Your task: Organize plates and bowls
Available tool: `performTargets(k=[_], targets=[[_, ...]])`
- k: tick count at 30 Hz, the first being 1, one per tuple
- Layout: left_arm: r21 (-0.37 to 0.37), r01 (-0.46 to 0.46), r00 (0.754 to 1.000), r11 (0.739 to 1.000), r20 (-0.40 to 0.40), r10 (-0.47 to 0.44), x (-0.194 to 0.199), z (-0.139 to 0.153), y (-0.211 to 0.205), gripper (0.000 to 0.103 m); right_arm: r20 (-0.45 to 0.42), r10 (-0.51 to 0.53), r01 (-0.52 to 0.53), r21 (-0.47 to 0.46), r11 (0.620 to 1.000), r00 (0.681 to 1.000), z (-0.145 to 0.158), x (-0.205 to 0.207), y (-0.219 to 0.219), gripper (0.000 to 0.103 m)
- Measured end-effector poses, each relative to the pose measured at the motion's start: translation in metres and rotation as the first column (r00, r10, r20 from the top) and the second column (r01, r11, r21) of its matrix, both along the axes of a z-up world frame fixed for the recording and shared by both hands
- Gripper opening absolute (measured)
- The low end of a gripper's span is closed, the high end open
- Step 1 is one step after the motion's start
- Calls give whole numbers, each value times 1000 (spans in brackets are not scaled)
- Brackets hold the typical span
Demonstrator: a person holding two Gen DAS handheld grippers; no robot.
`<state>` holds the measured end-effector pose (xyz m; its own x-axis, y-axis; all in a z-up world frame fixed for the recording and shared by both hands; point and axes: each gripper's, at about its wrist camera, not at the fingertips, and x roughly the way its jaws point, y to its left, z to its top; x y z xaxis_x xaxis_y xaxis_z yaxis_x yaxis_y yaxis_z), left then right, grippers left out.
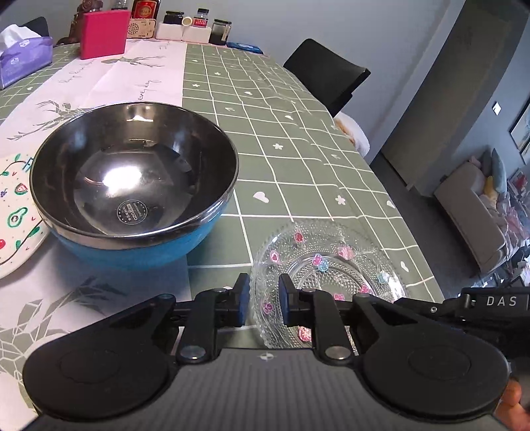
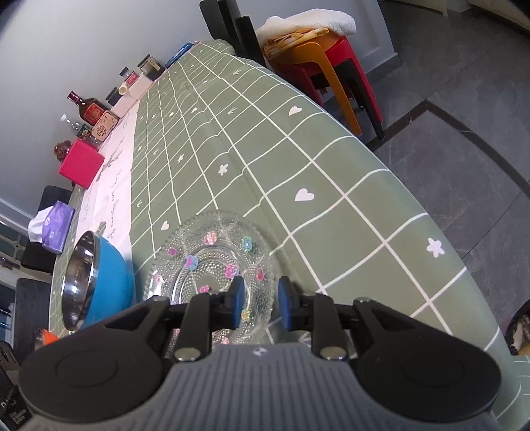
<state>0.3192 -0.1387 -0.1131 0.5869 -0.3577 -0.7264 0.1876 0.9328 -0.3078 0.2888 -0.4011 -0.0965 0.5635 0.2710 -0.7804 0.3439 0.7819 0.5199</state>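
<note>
A clear glass plate (image 1: 331,268) with small coloured flowers lies on the green checked tablecloth. My left gripper (image 1: 264,298) is open, its fingers either side of the plate's left rim. A blue bowl (image 1: 132,179) with a shiny steel inside stands left of the plate. A white plate with fruit drawings (image 1: 13,215) lies at the far left. In the right wrist view my right gripper (image 2: 258,303) is open, its fingers straddling the glass plate's (image 2: 212,255) near right rim. The blue bowl (image 2: 99,285) is to its left there.
A pink box (image 1: 104,33), tissue pack (image 1: 23,56), jars and a bottle (image 1: 145,10) line the far table edge. A black chair (image 1: 328,73) stands at the right side. Stacked red and orange stools (image 2: 331,66) stand beside the table. The table edge (image 2: 447,232) runs close on the right.
</note>
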Motion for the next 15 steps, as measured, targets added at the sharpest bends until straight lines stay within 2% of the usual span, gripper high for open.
performTargets(k=[3, 6, 15], targets=[[15, 0, 1000, 1000, 8, 0, -2, 1, -1, 19, 3, -3, 3, -8, 1000, 1000, 0, 1, 2, 17], [24, -9, 1000, 1000, 9, 8, -3, 3, -2, 18, 0, -7, 7, -30, 1000, 1000, -1, 1, 2, 7], [47, -29, 998, 998, 62, 26, -19, 18, -2, 17, 33, 6, -4, -63, 998, 999, 8, -4, 6, 6]])
